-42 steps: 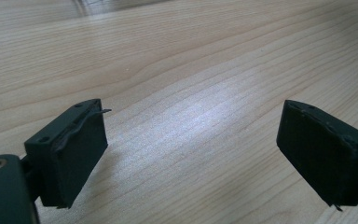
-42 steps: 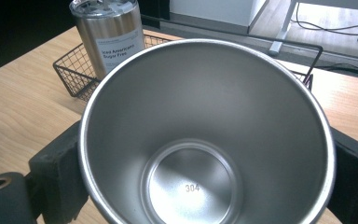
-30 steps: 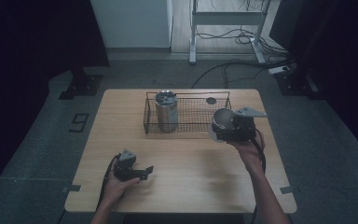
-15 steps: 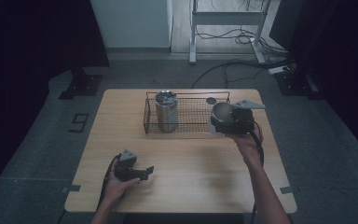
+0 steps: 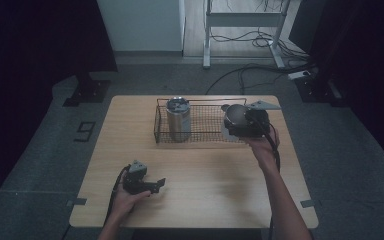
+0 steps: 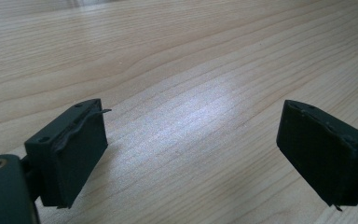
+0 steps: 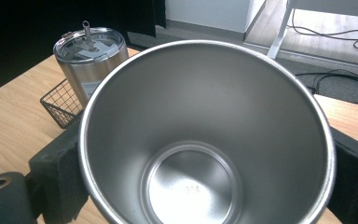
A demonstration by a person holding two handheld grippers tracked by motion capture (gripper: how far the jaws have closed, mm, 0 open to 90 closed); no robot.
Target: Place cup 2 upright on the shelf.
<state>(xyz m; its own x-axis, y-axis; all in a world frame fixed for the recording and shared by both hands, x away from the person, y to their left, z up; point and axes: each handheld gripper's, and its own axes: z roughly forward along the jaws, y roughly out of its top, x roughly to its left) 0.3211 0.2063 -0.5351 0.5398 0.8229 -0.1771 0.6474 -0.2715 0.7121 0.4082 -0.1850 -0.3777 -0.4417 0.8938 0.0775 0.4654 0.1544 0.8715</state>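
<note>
My right gripper [image 5: 234, 121] is shut on an open stainless steel cup [image 5: 236, 115], held above the right end of a black wire basket [image 5: 205, 124]. In the right gripper view the cup [image 7: 205, 140] is empty, its mouth toward the camera, with a black jaw pressed on each side. A lidded steel tumbler [image 5: 178, 118] with a straw stands upright in the basket's left end, also visible in that view as the tumbler [image 7: 91, 60]. My left gripper [image 5: 159, 184] rests on the wooden table [image 5: 205, 210] at the front left. Its jaws [image 6: 191, 154] stand open over bare wood.
The basket sits at the far middle of the table. Bare wood lies between it and the front edge. Beyond the table are a metal desk frame [image 5: 240, 20] and cables [image 5: 250, 70] on the grey floor.
My right gripper has carried the cup away from the person and slightly up, over the basket's right end. The left gripper has stayed where it was.
</note>
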